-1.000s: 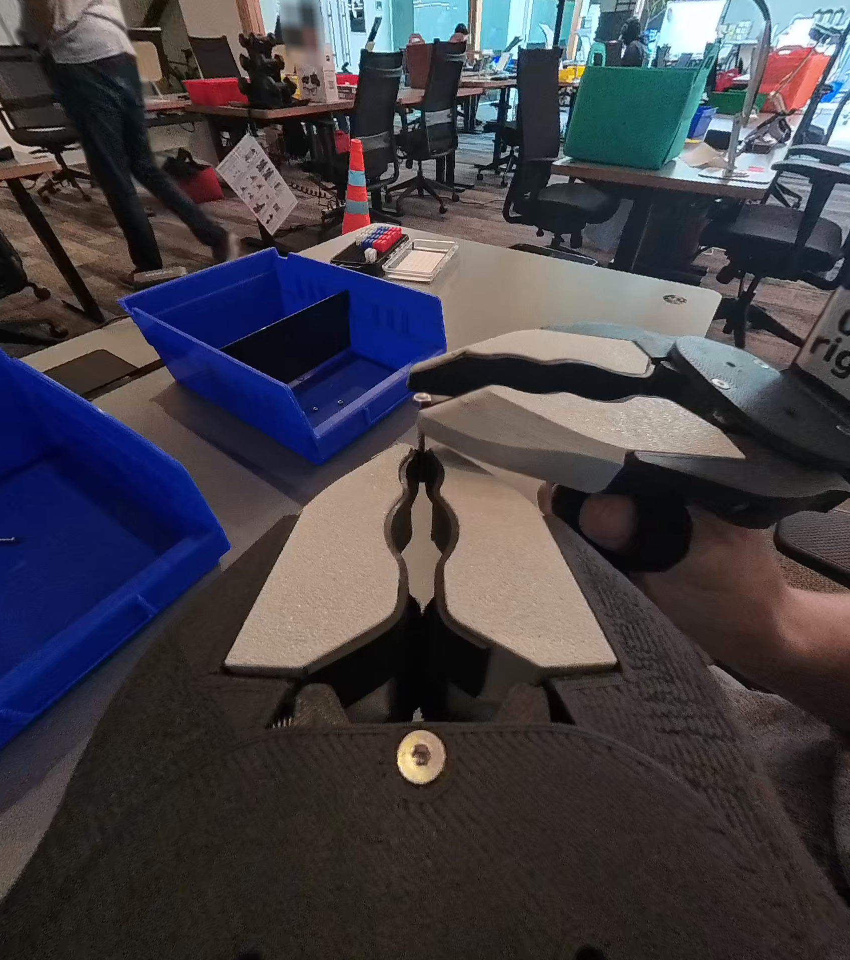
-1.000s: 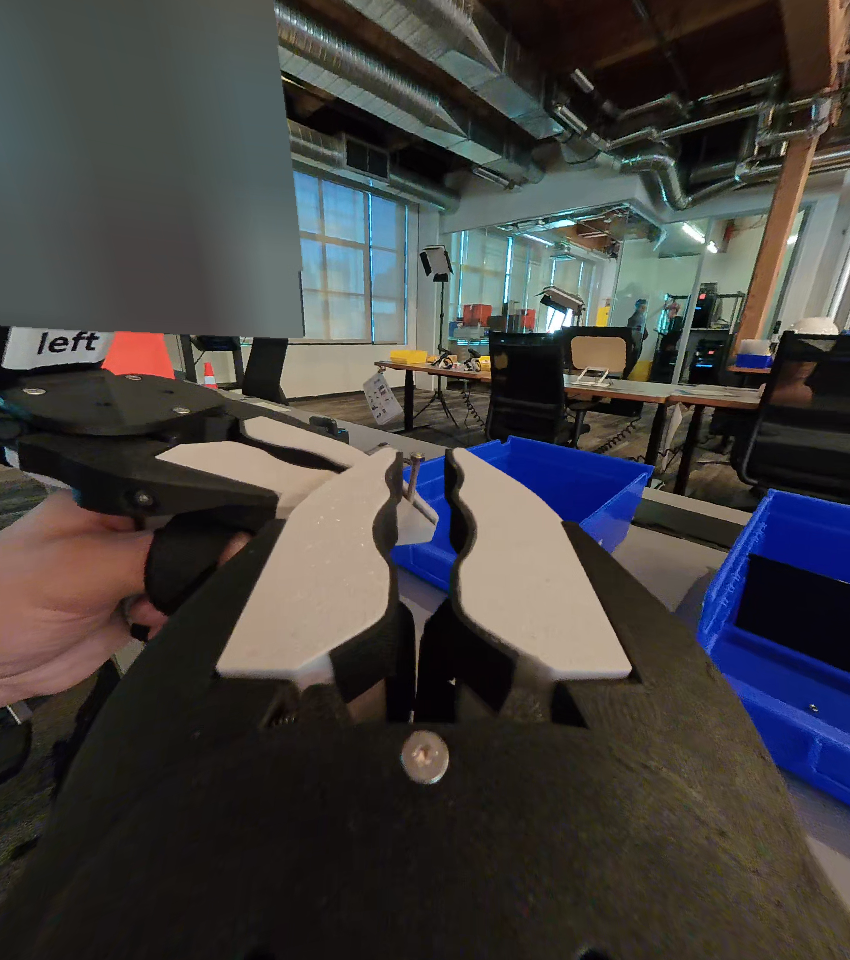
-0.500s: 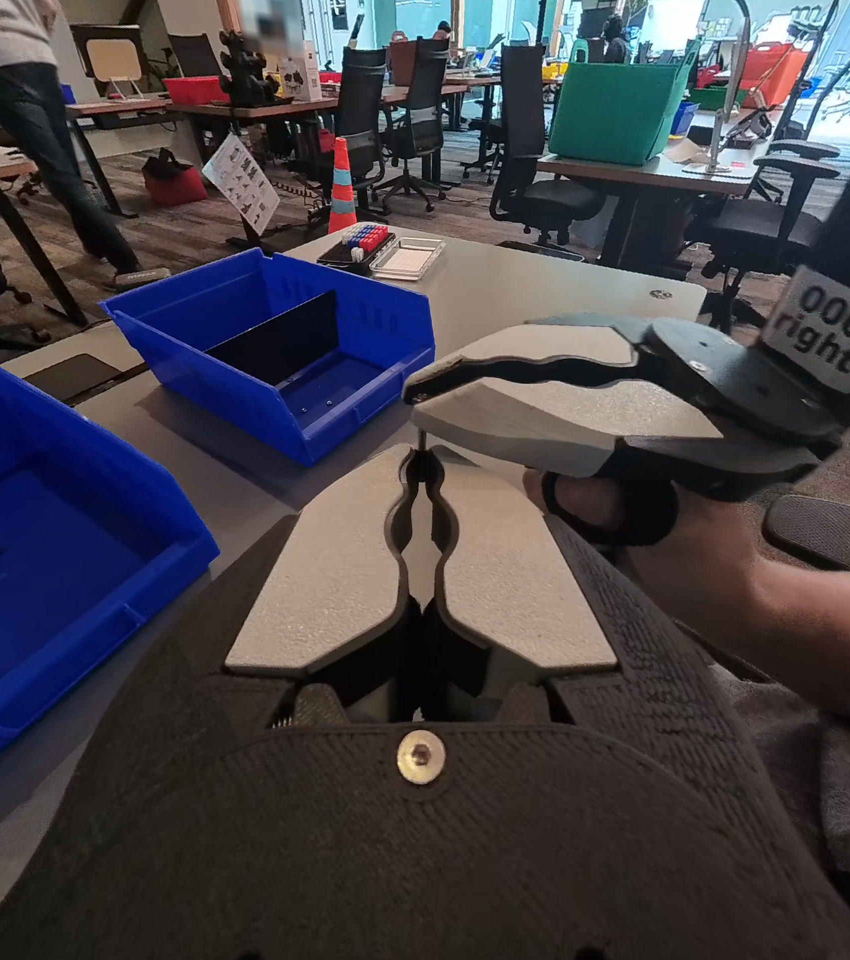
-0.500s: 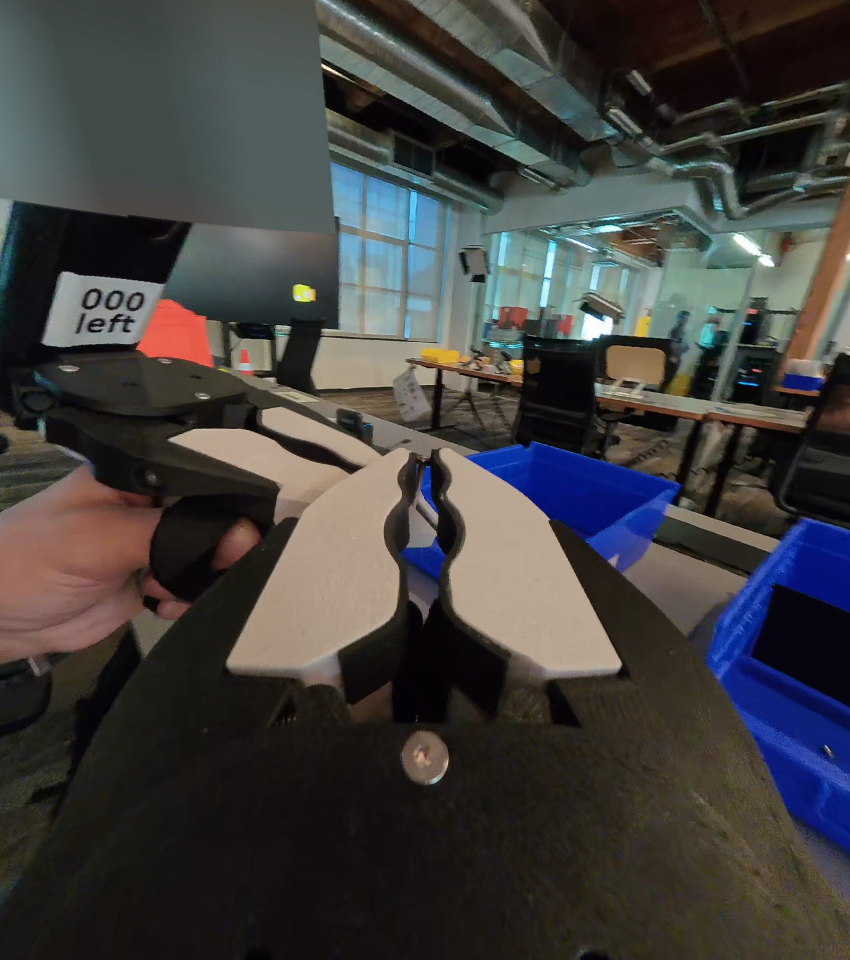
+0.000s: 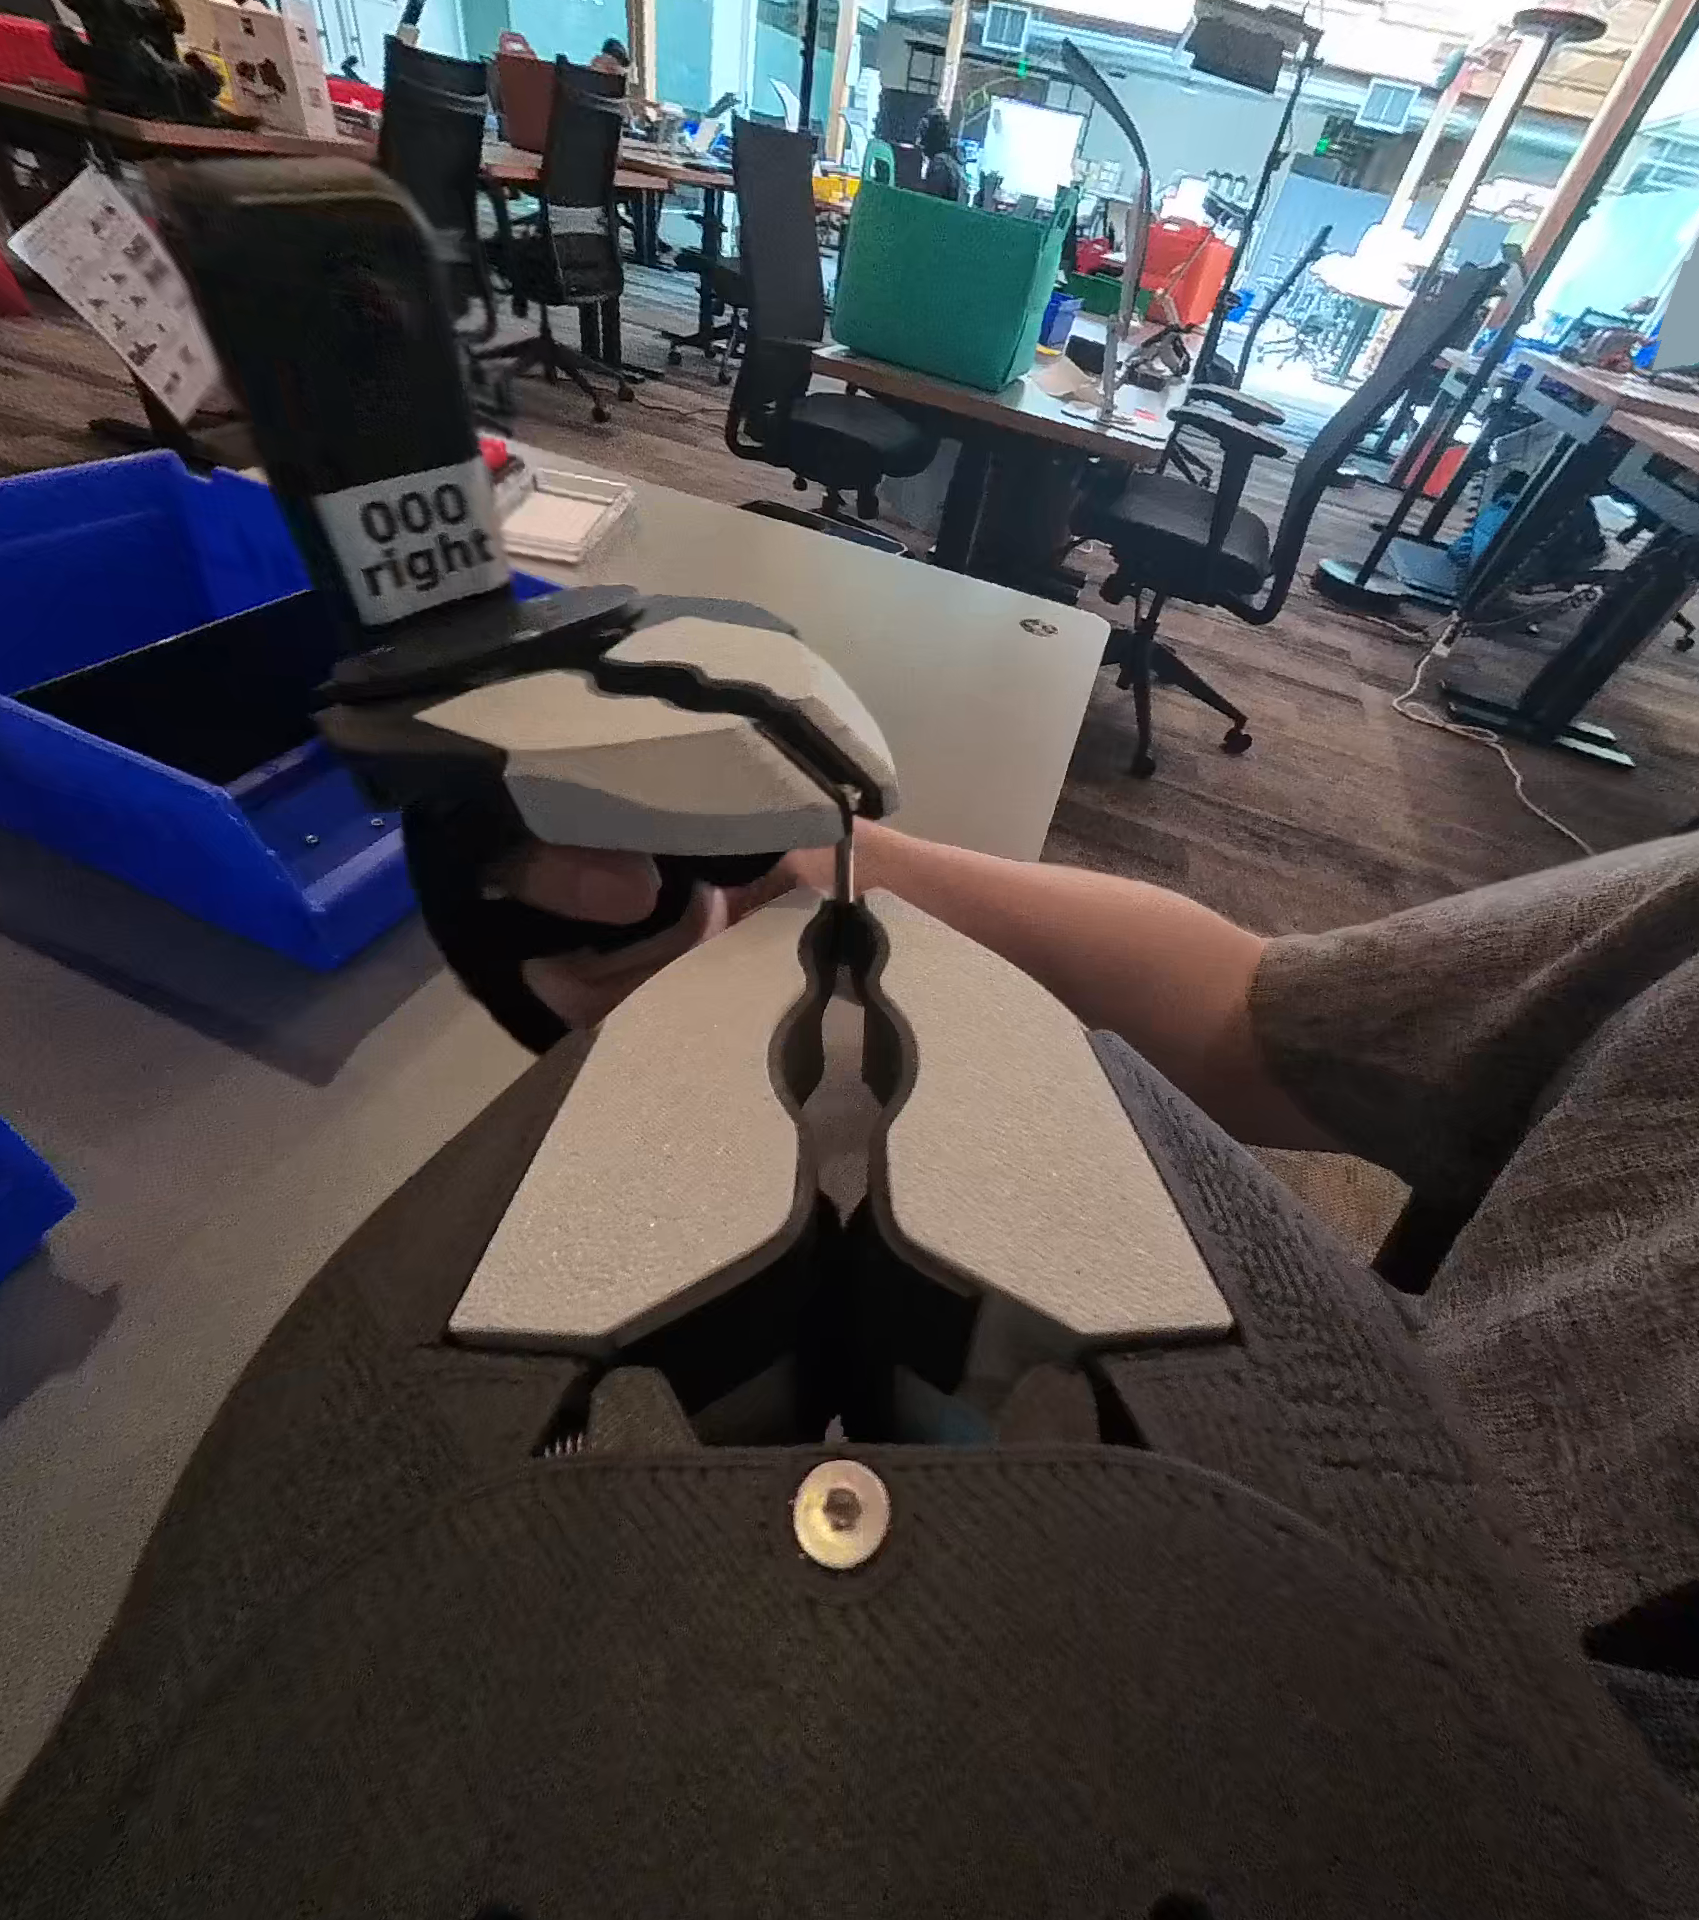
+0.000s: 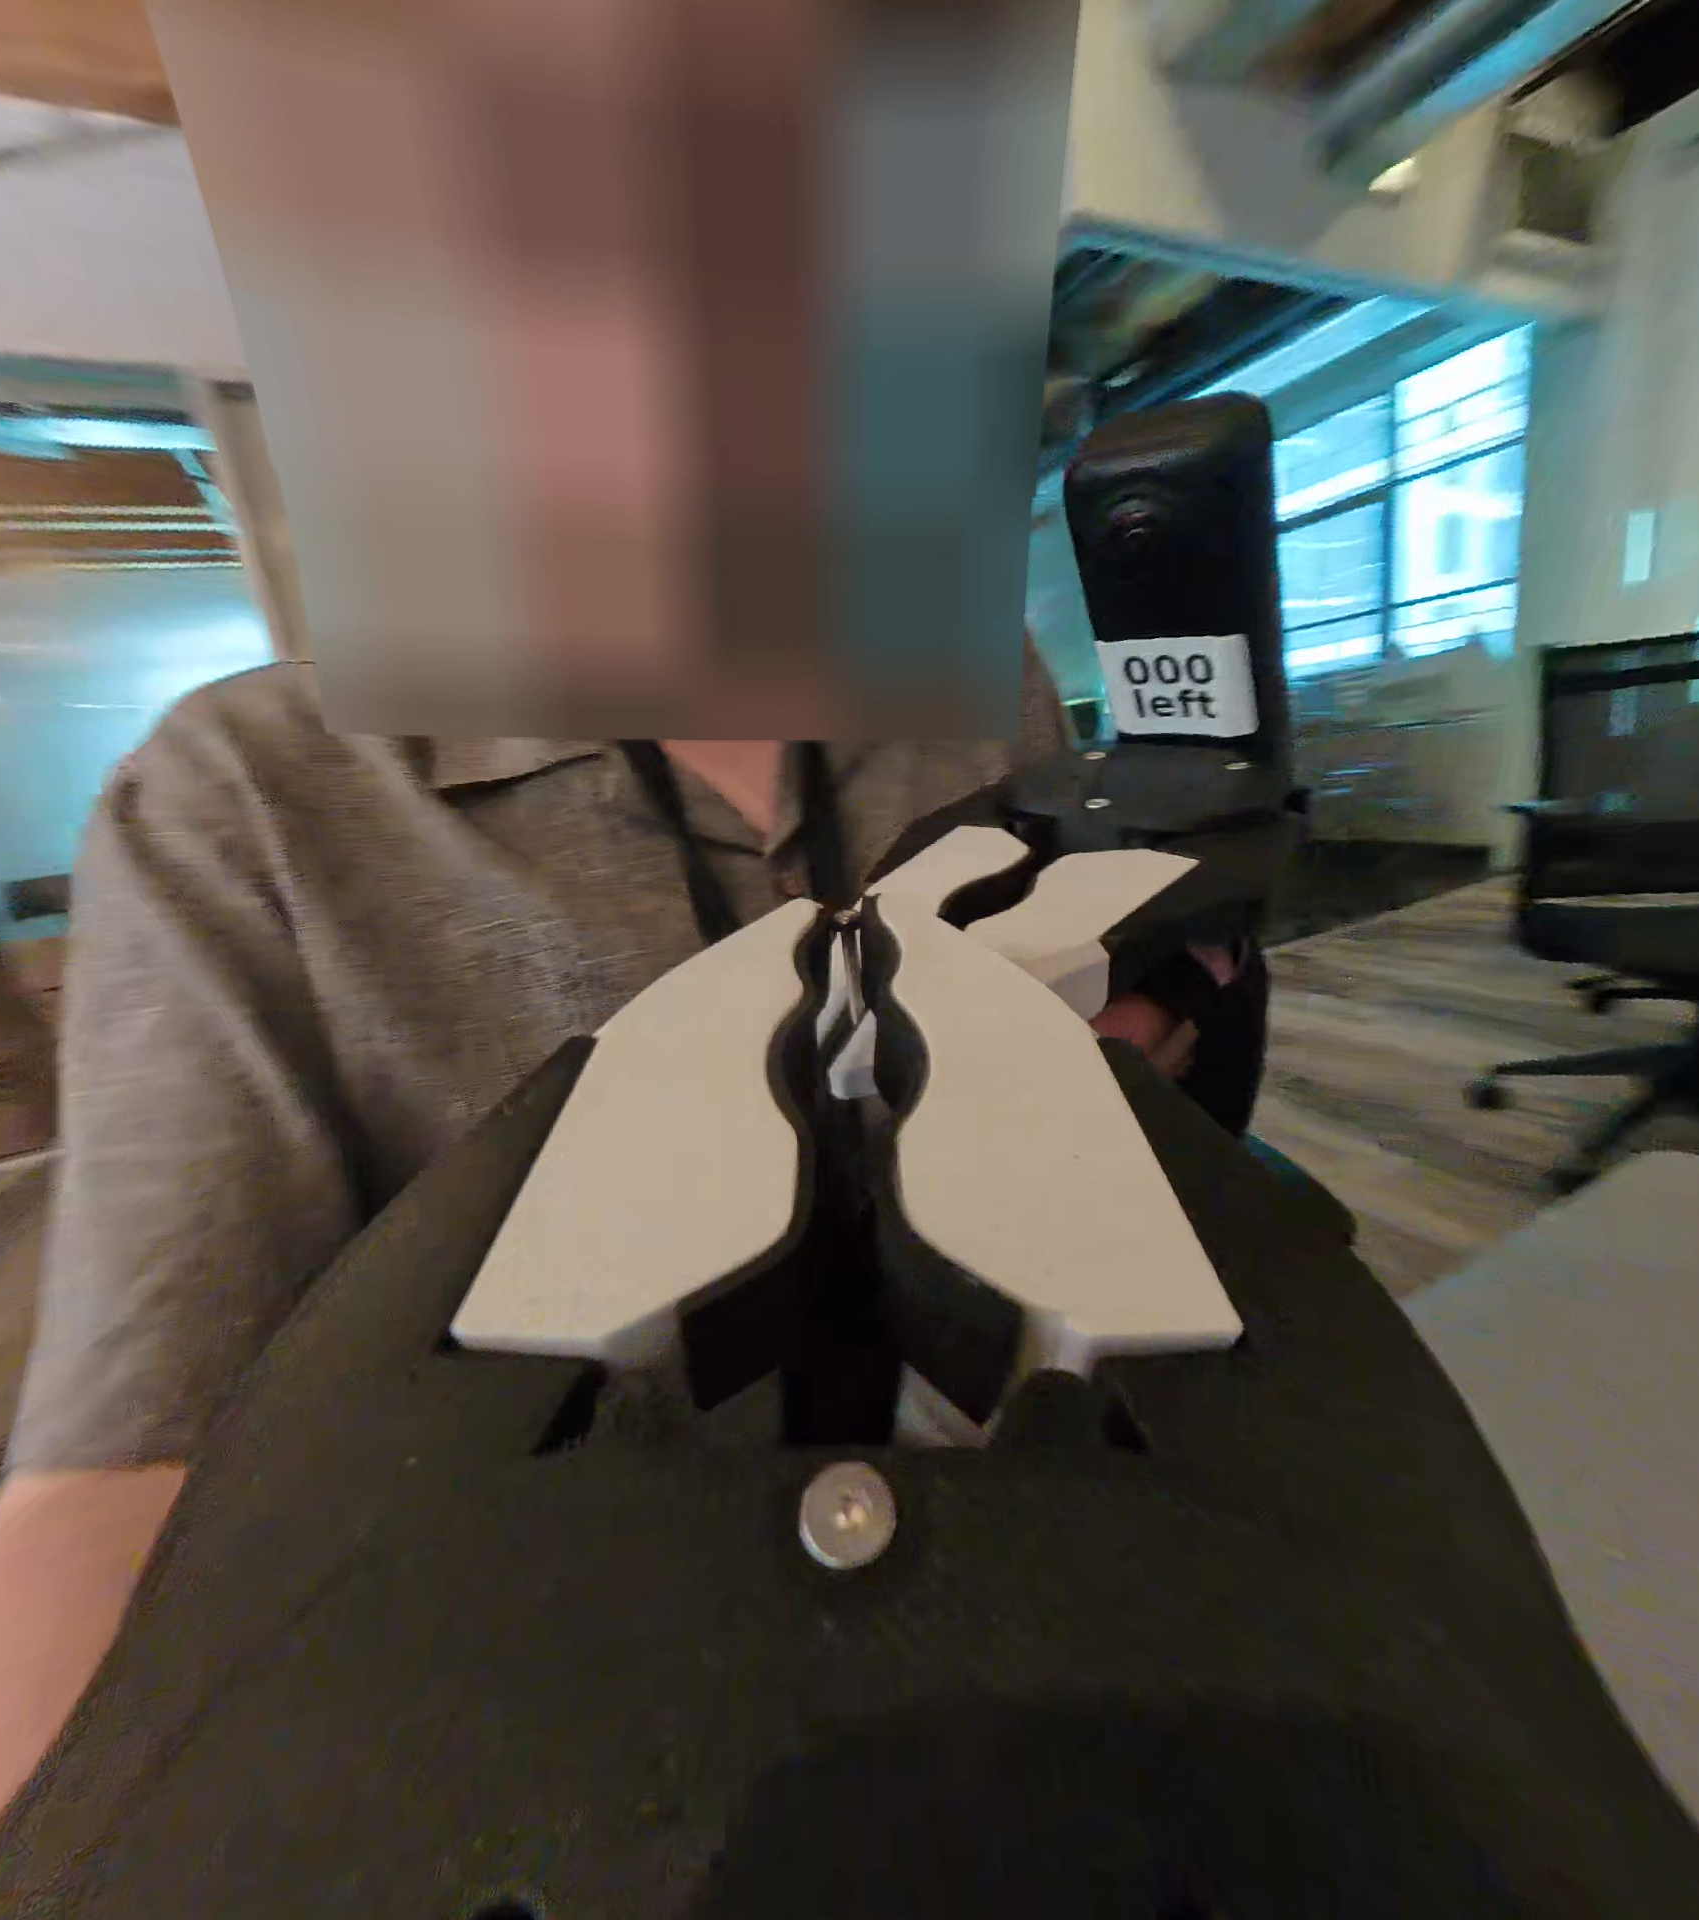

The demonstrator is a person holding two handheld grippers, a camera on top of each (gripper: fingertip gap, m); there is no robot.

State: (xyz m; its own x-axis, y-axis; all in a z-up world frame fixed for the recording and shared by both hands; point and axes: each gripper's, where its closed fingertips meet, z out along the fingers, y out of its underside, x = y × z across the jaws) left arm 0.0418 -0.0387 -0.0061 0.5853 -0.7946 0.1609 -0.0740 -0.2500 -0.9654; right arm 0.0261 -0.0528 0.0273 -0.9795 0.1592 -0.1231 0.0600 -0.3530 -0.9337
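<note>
I see left gripper and right gripper tip to tip, jaws of both clenched on thin metal pin, above near counter edge, beside blue bin.

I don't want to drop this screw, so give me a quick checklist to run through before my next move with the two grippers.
1. Left gripper shut on the screw: ok.
2. Right gripper shut on the same screw: ok.
3. Bare shaft visible between the two tips: ok.
4. How deep the screw sits in either grip: cannot tell.
5. Both grippers apart from the blue bin: ok.
6. Grippers raised off the table: ok.
</note>
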